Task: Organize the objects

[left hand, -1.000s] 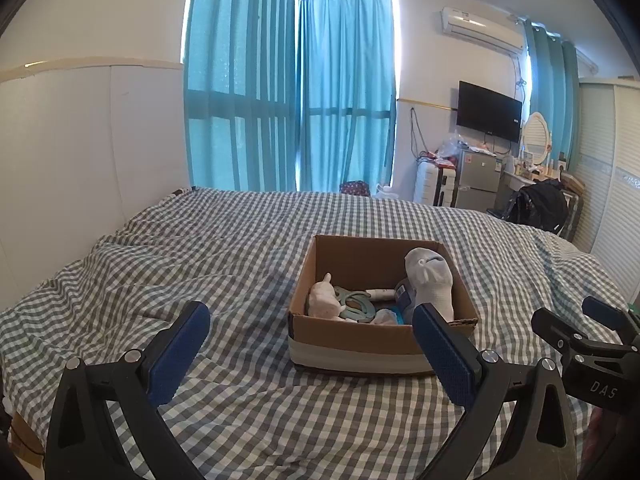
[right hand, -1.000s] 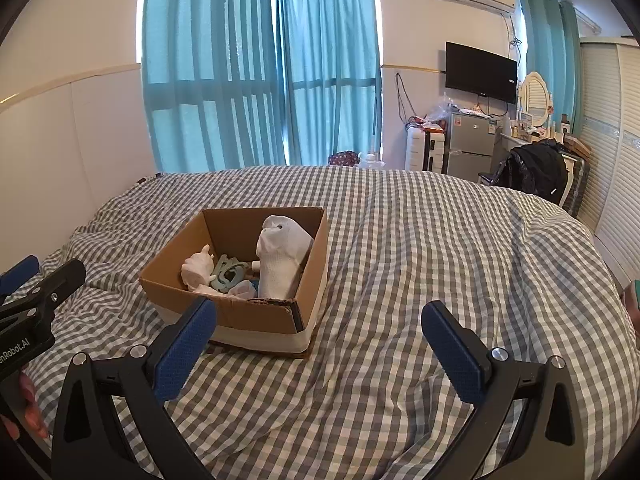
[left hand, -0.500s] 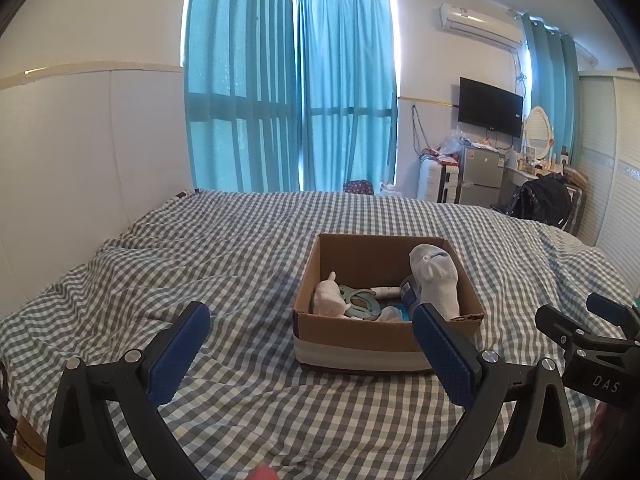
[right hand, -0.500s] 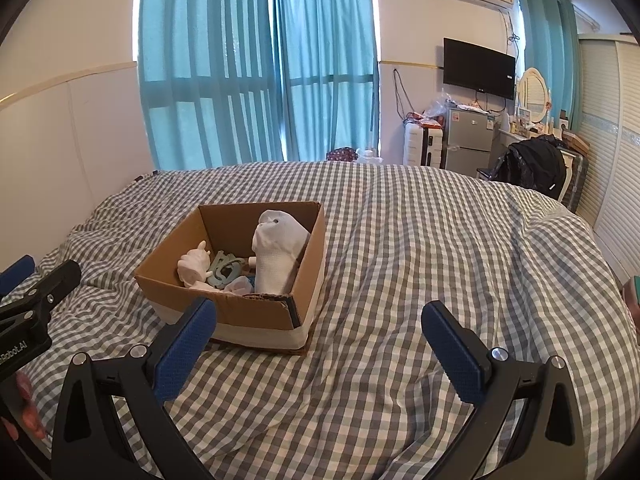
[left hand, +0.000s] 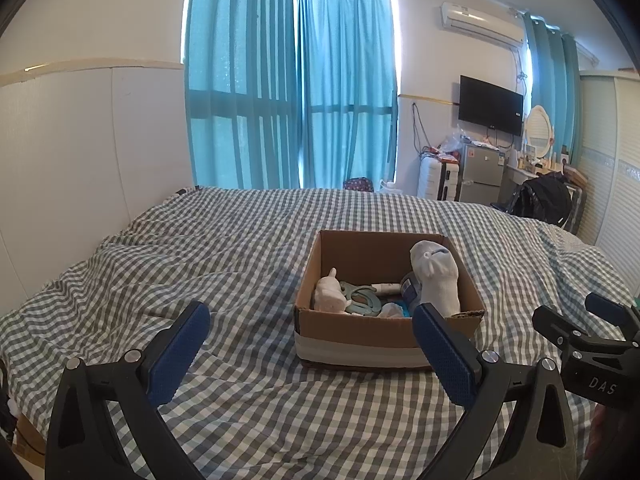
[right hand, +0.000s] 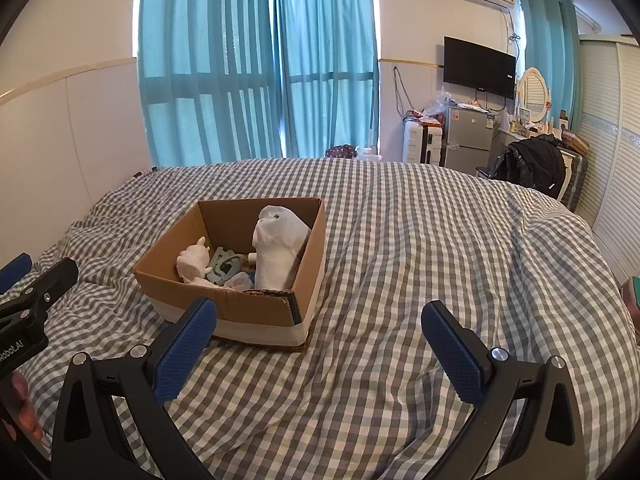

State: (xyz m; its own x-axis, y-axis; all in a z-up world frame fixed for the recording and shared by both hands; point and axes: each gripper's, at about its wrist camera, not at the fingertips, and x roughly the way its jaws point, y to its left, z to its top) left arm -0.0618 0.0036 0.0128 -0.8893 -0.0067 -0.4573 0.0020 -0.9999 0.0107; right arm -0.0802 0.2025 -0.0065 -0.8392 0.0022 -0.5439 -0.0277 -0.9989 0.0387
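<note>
Two grippers are in view, both above a bed covered with a grey-and-white checked sheet (left hand: pixel 224 256). The left gripper (left hand: pixel 310 354) has its blue-padded fingers (left hand: pixel 178 354) spread wide with nothing between them. The right gripper (right hand: pixel 320 354) is likewise spread wide and holds nothing; its blue pads (right hand: pixel 452 354) stand over bare sheet.

One open cardboard box (left hand: pixel 384 338) sits on the sheet, slightly right of centre in the left wrist view and left of centre in the right wrist view (right hand: pixel 240 308). A pale band runs around its lower part. Neither gripper touches the box. The left gripper's right finger overlaps the box's near right corner in the picture; contact cannot be confirmed.

Contents of the box: a white sock (left hand: pixel 436 280), standing up against the right-hand wall; a small white figure (left hand: pixel 329 295) at the left; a grey-green ring-shaped piece (left hand: pixel 362 300) between them; a small white tube (left hand: pixel 386 289) behind it. Further small items at the bottom are too unclear to name.

Background: teal curtains (left hand: pixel 288 100) over the window, a wall-mounted television (left hand: pixel 491 105), an air conditioner (left hand: pixel 480 24), a small fridge (left hand: pixel 480 176), a round mirror (left hand: pixel 538 132).
</note>
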